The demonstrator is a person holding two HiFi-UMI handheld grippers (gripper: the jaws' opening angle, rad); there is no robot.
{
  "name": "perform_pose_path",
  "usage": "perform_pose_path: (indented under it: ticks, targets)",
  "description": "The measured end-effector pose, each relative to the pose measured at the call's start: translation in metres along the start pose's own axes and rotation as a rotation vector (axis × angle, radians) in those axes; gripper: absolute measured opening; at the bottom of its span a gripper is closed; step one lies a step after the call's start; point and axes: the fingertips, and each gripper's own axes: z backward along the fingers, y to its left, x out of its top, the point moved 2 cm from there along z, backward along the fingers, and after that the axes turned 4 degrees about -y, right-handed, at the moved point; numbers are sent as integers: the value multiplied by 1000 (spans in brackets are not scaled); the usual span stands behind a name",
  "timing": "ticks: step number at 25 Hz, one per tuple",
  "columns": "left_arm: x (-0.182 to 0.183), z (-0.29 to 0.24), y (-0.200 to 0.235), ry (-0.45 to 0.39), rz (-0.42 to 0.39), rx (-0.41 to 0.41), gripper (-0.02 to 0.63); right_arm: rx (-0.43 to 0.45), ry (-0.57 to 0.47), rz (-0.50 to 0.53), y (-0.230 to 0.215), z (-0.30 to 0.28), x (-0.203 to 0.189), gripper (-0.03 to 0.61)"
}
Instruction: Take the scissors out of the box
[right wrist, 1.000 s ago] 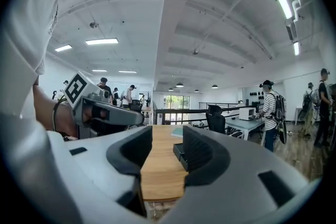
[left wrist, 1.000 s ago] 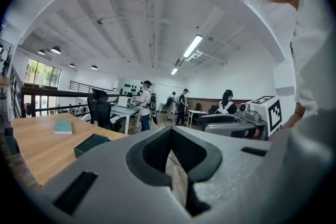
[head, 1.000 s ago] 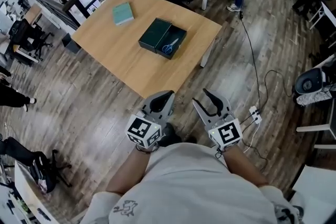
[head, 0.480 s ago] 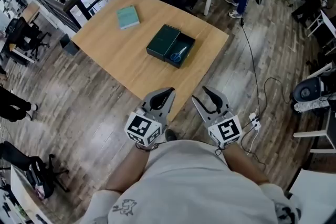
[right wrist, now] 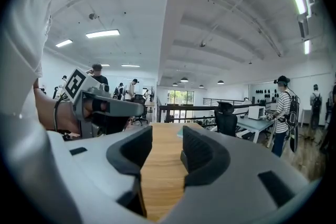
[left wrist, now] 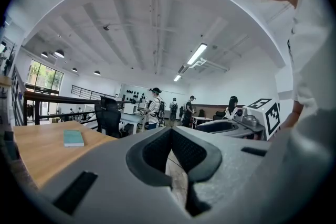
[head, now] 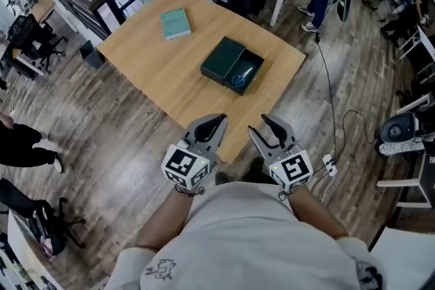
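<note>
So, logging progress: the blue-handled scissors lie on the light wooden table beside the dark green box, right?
Not quite. The blue-handled scissors lie inside the open dark green box, not beside it. The box itself stands on the light wooden table. The head view shows this.

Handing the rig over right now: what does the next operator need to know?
Left gripper: shut, empty, held near the body.
Right gripper: open, empty, alongside it.
The box sits open on the table, well ahead of both grippers; the blue-handled scissors lie inside it. A teal book lies farther back.
Done: nothing yet.
Left: reach in, grasp the scissors, lift them out.
</note>
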Motion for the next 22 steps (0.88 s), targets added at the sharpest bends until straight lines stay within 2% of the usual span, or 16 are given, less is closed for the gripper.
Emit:
perform_pose_path:
  ticks: [14, 22]
  targets:
    - [-18, -22, 38, 48, 17, 68, 5, 113, 1, -13, -27, -53, -10, 189]
    - [-25, -51, 59, 60, 46, 125, 5, 194, 48, 8, -61, -84, -24, 187]
